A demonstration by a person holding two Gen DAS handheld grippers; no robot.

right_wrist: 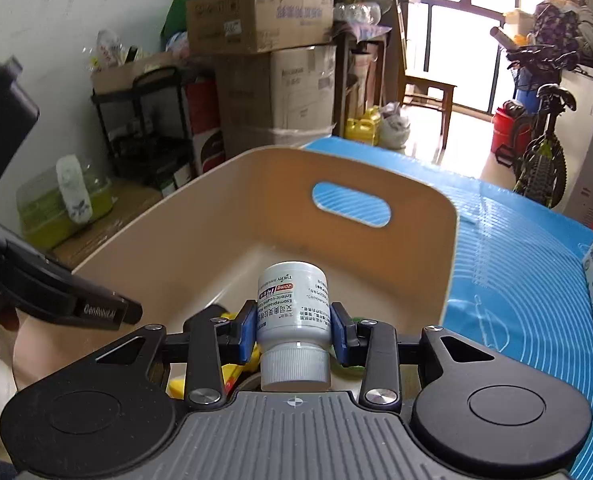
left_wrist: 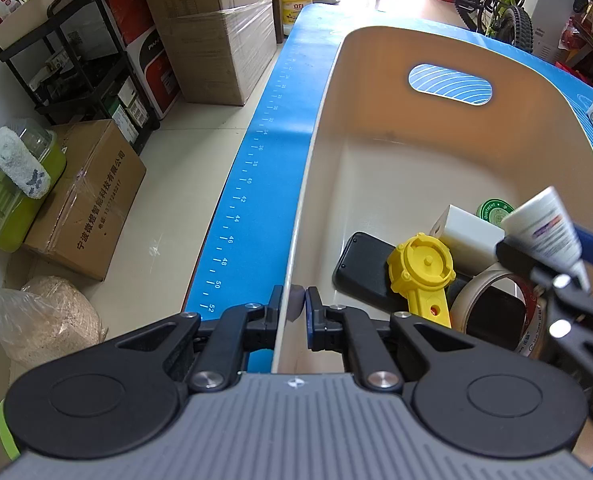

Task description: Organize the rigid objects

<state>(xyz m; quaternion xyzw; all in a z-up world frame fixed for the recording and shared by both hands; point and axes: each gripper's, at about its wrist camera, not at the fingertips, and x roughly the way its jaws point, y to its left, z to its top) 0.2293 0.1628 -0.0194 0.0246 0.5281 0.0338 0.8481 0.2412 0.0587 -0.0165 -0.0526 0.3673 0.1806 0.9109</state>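
A: Left tool [left_wrist: 294,300] is pinched narrow on the bin [left_wrist: 376,168] wall, steadying it. Right tool [right_wrist: 292,326] grips the bottle [right_wrist: 292,312] above the bin.

B: Lower it into the bare floor beyond the yellow piece [left_wrist: 422,268], then release gently.

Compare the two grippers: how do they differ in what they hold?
The left gripper is shut on the beige bin's rim, nearly closed; the right gripper is shut on a white pill bottle, jaws wider apart. The left grips something resting on the mat; the right carries its bottle above the bin. Both have blue pads.
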